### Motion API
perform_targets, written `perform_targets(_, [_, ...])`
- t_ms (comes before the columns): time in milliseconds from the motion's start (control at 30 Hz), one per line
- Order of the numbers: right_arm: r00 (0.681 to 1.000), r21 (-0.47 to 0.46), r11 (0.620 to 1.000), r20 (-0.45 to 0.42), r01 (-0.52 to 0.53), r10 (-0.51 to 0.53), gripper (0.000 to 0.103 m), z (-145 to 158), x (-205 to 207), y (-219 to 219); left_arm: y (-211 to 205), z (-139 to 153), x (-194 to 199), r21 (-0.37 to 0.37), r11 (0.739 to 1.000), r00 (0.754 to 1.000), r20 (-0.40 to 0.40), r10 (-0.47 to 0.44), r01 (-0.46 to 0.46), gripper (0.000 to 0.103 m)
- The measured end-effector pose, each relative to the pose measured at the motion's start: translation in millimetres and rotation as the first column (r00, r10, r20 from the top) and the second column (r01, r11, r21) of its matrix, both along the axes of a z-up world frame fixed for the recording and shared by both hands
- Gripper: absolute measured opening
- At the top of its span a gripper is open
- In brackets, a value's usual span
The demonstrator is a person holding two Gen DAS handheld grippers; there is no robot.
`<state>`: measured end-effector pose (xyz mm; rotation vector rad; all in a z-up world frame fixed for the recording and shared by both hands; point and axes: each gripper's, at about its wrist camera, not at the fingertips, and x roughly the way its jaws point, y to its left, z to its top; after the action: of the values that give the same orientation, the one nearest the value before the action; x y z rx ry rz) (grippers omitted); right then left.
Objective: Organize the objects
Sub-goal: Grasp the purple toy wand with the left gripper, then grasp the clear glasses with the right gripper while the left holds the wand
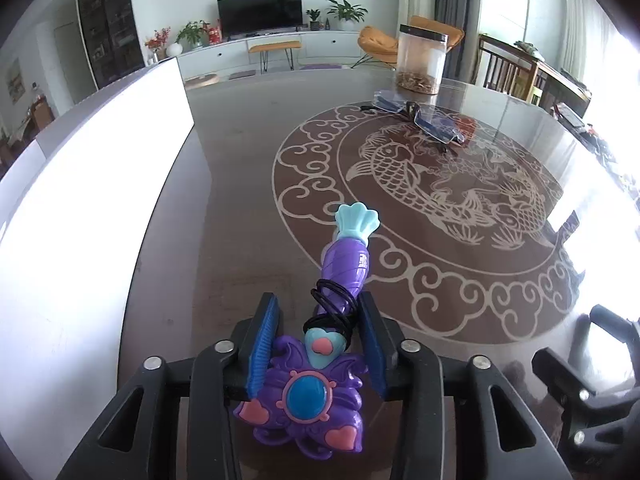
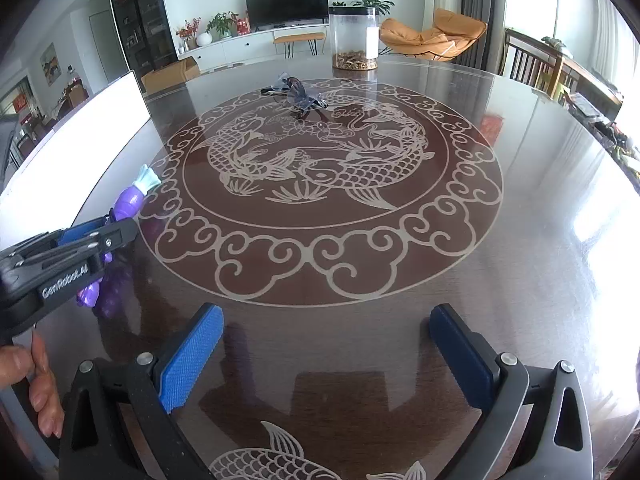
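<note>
television [image 2: 286, 2] on far cabinet | orange chair [image 2: 434, 36] beside — potted plants [image 1: 346, 11], perhaps three

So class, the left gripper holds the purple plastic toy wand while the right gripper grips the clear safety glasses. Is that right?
Not quite. The right gripper is open and empty, as the right wrist view shows; the clear safety glasses lie farther off on the table. The left gripper does hold the purple plastic toy wand.

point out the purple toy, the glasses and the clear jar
purple toy [image 1: 346, 266], left wrist view, on its purple handle
glasses [image 1: 434, 122], left wrist view, on the near lens
clear jar [image 2: 353, 36], right wrist view, on its see-through wall
</note>
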<state>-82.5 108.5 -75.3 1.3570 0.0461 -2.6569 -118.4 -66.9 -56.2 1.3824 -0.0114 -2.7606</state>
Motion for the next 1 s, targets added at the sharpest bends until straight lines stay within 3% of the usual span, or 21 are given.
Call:
perform_targets(33, [1.0, 0.0, 1.0, 0.0, 0.0, 0.0, 0.103, 0.0, 0.0, -0.1, -2.1, -0.4, -0.9, -0.017, 1.0, 1.0, 0.001, 0.01, -0.01, 0.055])
perform_targets(100, [1.0, 0.0, 1.0, 0.0, 0.0, 0.0, 0.103, -0.1, -0.2, -0.2, -5.0, -4.1, -3.9, -0.022, 0.999, 1.0, 0.009, 0.028, -0.028, 0.082])
perform_targets(167, [1.0, 0.002, 1.0, 0.0, 0.0, 0.0, 0.103, 0.0, 0.0, -0.2, -16.7, -7.6, -3.9, 0.026, 0.999, 0.999, 0.023, 0.046, -0.047, 0.09])
perform_targets(233, [1.0, 0.008, 1.0, 0.002, -0.001, 0.001, 0.103, -0.6, -0.4, -0.8, -15.3, -9.4, -4.4, 0.024, 0.999, 0.998, 0.042, 0.041, -0.042, 0.102])
perform_targets(433, [1.0, 0.025, 1.0, 0.01, -0.013, 0.013, 0.103, -0.8, -0.5, -2.6, -12.9, -11.0, -2.8, 0.027, 0.999, 0.999, 0.046, 0.027, -0.028, 0.103])
perform_targets(533, [0.998, -0.086, 0.994, 0.013, 0.065, -0.064, 0.103, 6.9, -14.8, 23.5, -15.2, -10.8, -2.8, 0.028, 0.999, 0.999, 0.044, 0.027, -0.028, 0.103])
perform_targets(600, [0.997, -0.109, 0.991, 0.01, 0.081, -0.08, 0.103, 12.6, -37.1, 35.4, -15.1, -10.9, -3.1, 0.028, 0.999, 0.999, 0.045, 0.027, -0.028, 0.103])
perform_targets(733, [0.999, -0.007, 1.0, -0.031, -0.009, 0.008, 0.103, 30.8, -104.9, 31.3, -15.0, -11.0, -3.0, 0.028, 0.999, 0.999, 0.045, 0.026, -0.028, 0.103])
perform_targets(867, [0.988, 0.028, 0.988, 0.013, -0.155, 0.154, 0.103, 33.1, -174.7, -1.8, -14.8, -11.1, -3.0, 0.028, 0.999, 0.999, 0.044, 0.027, -0.028, 0.103])
perform_targets(1000, [0.978, 0.086, 0.976, 0.064, -0.201, 0.196, 0.103, 22.1, -219.4, -35.0, -14.7, -11.2, -3.0, 0.028, 0.999, 0.999, 0.044, 0.026, -0.028, 0.103])
